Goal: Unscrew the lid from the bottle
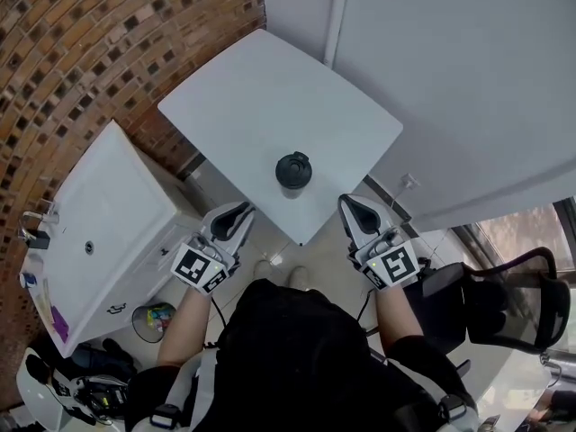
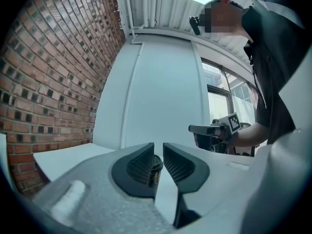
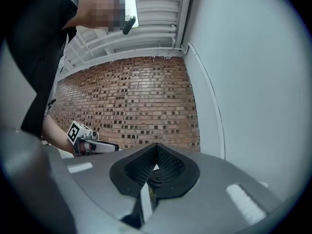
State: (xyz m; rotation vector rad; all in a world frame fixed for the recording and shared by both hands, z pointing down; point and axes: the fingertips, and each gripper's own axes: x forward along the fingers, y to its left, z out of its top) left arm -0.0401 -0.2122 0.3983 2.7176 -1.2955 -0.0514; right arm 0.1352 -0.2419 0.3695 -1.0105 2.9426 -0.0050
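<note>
1. The bottle (image 1: 293, 171) is standing upright on the white table (image 1: 270, 97), close to the table's near edge and roughly midway between the two grippers.
2. Its dark lid (image 1: 293, 166) is sitting on top of it; what is inside cannot be told.
3. The left gripper (image 1: 243, 211) is hovering just off the near table edge, to the left of the bottle and apart from it. Its jaws are standing slightly parted with a narrow gap, nothing is being pinched, and the bottle is showing through that gap, further away on the table.
4. The right gripper (image 1: 348, 202) is hovering off the table's near right edge, also apart from the bottle. Its jaws are pressing together at the tips and are holding nothing.
5. Both grippers are pointing level, toward the table.
6. Nothing is lying on the table between either gripper and the bottle.
7. A white sink (image 1: 117, 205) is standing to the left of the table, against the brick wall (image 1: 108, 43).
8. A small bin (image 1: 155, 320) with colourful contents is sitting on the floor below the sink.
9. A dark chair (image 1: 508, 304) is standing to the person's right, well apart from the table.
</note>
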